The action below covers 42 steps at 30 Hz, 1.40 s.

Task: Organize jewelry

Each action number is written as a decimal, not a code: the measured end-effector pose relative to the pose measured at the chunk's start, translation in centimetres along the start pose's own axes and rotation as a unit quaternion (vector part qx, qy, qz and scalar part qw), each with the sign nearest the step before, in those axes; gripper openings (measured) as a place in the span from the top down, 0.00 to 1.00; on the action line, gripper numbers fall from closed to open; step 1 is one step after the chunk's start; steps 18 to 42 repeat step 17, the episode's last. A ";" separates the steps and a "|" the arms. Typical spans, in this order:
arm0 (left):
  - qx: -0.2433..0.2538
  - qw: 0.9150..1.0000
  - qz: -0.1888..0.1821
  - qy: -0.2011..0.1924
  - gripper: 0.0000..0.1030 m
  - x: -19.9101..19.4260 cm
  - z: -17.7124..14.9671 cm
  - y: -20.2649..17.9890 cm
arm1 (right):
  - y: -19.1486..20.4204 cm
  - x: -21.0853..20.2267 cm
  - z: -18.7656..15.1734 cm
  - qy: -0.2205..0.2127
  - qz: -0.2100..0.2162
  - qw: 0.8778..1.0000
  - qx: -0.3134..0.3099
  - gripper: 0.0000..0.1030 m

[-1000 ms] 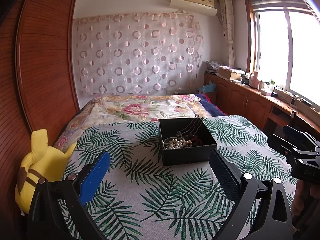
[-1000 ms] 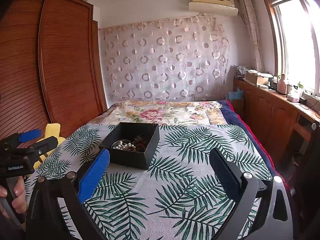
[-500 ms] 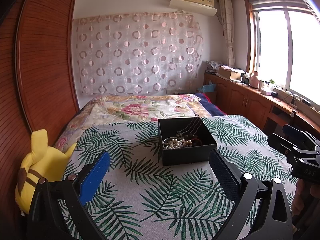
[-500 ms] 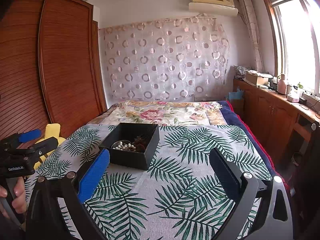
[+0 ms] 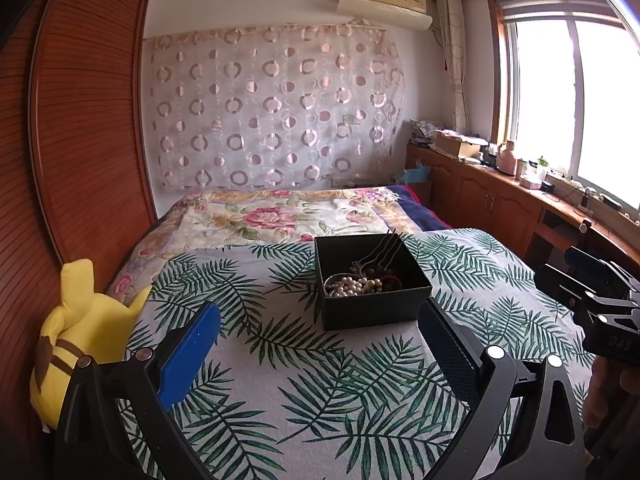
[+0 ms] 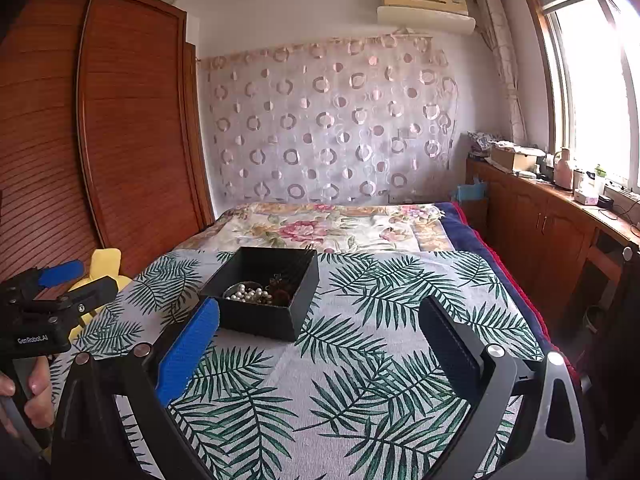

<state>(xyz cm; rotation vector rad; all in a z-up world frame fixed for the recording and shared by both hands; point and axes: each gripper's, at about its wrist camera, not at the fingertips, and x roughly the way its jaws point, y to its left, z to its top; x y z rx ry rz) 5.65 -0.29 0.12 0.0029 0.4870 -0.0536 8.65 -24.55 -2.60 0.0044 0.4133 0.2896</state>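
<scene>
Above bedspread, both grippers unmoved, gaping

Right gripper jaws wide apart, nothing between them. Black box with pearls ahead-left on the bedspread. Left gripper far left.

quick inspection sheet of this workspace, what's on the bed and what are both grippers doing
surface: bed with palm-leaf cover, floral blanket behind it
job's things: open black box on the cover, holding pearl beads, dark beads and hairpins
clutter: yellow plush toy at the bed's left edge
grippers: left gripper and right gripper both open, empty, short of the box
cables: some on the window counter
surroundings: wooden wardrobe, curtain, air conditioner, window
</scene>
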 end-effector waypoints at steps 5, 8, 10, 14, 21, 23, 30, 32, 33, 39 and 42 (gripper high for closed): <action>0.000 1.000 0.000 0.000 0.07 0.0 0.0 0.0 | 0.0 -0.1 0.1 0.000 -0.001 1.000 0.000 0.02; 0.000 1.000 0.000 0.000 0.07 0.0 0.0 0.0 | 0.0 -0.1 0.1 0.000 -0.001 1.000 0.000 0.02; -0.001 1.000 0.000 0.000 0.07 0.0 0.0 0.0 | 0.0 0.0 0.1 0.000 0.000 1.000 0.000 0.02; -0.004 1.000 0.000 0.002 0.07 0.0 0.0 0.1 | 0.0 -0.1 0.1 0.000 -0.001 1.000 0.000 0.02; -0.003 1.000 0.001 0.000 0.07 -0.1 0.1 0.1 | 0.0 0.0 0.1 -0.001 -0.001 1.000 0.000 0.02; -0.003 1.000 0.001 0.000 0.07 -0.1 0.1 0.1 | 0.0 0.0 0.1 -0.001 -0.001 1.000 0.000 0.02; -0.003 1.000 0.001 0.000 0.07 -0.1 0.1 0.1 | 0.0 0.0 0.1 -0.001 -0.001 1.000 0.000 0.02; -0.003 1.000 0.001 0.000 0.07 -0.1 0.1 0.1 | 0.0 0.0 0.1 -0.001 -0.001 1.000 0.000 0.02; -0.003 1.000 0.001 0.000 0.07 -0.1 0.1 0.1 | 0.0 0.0 0.1 -0.001 -0.001 1.000 0.000 0.02; -0.003 1.000 0.001 0.000 0.07 -0.1 0.1 0.1 | 0.0 0.0 0.1 -0.001 -0.001 1.000 0.000 0.02; -0.003 1.000 0.001 0.000 0.07 -0.1 0.1 0.1 | 0.0 0.0 0.1 -0.001 -0.001 1.000 0.000 0.02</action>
